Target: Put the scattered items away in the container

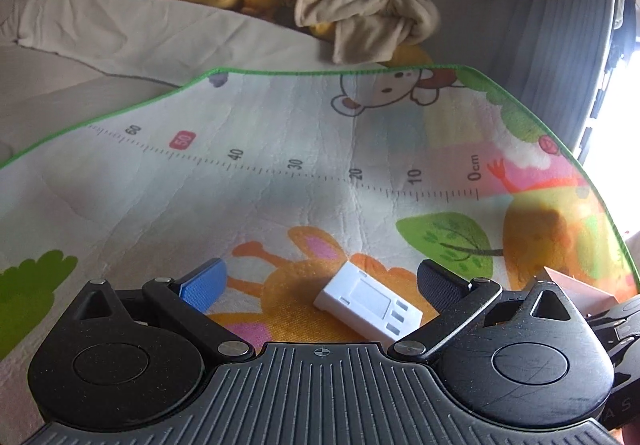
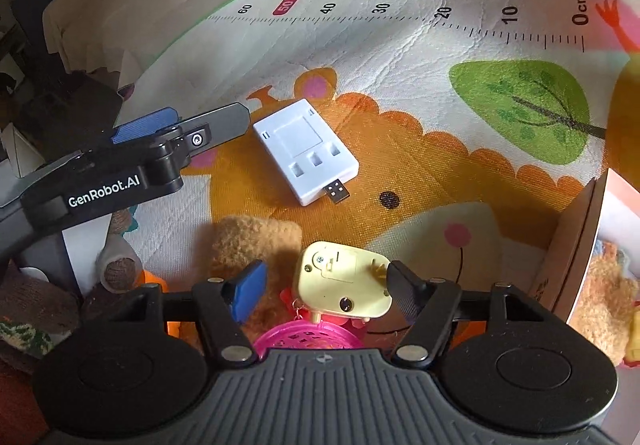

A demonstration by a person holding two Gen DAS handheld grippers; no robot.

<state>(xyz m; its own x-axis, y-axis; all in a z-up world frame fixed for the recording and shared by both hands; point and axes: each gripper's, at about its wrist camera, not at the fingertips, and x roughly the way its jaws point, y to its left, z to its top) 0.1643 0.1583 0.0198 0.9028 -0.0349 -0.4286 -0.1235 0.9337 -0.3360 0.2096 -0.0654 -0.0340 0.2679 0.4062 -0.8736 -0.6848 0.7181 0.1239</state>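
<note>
We have the left gripper spread wide over the play mat, low and nearly level, because the white USB charger block lies flat there between its fingers, nearer the dark one, touching neither. The block sits on the orange animal print, well in from the mat's green-trimmed edges, its plug toward our side.

Our right gripper points steeply down at the pale yellow wind-up toy, which rests on a pink basket-like toy beside a tan plush. Its jaws stand apart; the dark finger looks against the toy's key, the blue one clear, so nothing is gripped. The container, with plush already inside, stands at the mat's right edge, just beside this pile.
</note>
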